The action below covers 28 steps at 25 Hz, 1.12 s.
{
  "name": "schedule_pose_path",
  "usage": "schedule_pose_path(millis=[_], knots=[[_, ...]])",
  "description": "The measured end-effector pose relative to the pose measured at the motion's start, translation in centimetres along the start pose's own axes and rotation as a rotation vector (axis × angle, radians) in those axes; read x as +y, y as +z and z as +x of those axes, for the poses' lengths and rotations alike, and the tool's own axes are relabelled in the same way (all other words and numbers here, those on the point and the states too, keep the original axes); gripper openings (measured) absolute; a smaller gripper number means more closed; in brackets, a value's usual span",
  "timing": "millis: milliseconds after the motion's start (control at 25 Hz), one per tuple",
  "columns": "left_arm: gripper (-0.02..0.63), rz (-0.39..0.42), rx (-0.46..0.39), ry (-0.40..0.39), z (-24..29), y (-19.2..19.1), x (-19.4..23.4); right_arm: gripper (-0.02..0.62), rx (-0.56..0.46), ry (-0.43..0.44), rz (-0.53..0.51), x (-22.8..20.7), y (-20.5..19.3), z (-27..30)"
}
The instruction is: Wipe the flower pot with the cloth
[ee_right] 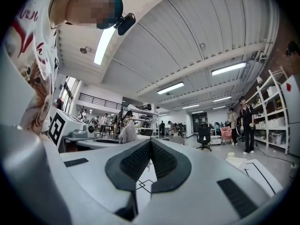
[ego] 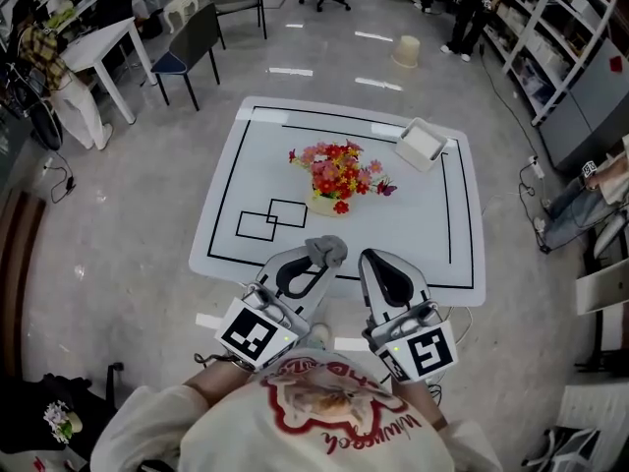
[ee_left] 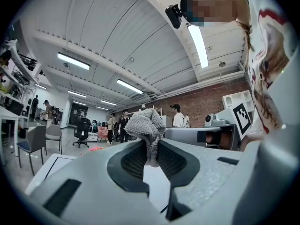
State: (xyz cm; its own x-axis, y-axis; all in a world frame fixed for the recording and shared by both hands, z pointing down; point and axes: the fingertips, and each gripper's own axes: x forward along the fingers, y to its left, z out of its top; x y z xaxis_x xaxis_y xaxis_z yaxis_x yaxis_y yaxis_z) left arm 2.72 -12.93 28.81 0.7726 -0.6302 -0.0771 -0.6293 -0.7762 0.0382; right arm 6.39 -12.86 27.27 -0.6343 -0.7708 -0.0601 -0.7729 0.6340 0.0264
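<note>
Left gripper [ego: 314, 264] clamped on grey cloth [ego: 327, 250], cloth's lower end buried between pads. Right gripper [ego: 371, 260] closed, empty. Flower pot [ego: 322, 205] at 12 o'clock, mostly hidden under blooms.

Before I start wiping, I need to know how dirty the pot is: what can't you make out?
- Flower pot: head view, mostly covered by its flowers, too small to show dirt.
- Pot in left gripper view: hidden behind the left gripper holding the cloth.
- White box: head view, inside too small to tell.
</note>
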Motion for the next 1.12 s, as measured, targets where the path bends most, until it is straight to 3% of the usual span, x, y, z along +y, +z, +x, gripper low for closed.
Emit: schedule_pose_path(millis=[400, 680, 1120], knots=[[0.043, -0.006, 0.019, 0.054, 3.4, -1.1, 2.8, -0.003, 0.007, 0.036, 0.031, -4.0, -1.4, 2.3], [0.043, -0.017, 0.045, 0.096, 3.6, -2.4, 4.1, -0.003, 0.024, 0.065, 0.064, -4.5, -2.8, 3.6], [0.043, 0.001, 0.011, 0.1, 5.8, -0.8, 7.9, -0.003, 0.001, 0.049, 0.029, -7.2, -2.0, 6.2]])
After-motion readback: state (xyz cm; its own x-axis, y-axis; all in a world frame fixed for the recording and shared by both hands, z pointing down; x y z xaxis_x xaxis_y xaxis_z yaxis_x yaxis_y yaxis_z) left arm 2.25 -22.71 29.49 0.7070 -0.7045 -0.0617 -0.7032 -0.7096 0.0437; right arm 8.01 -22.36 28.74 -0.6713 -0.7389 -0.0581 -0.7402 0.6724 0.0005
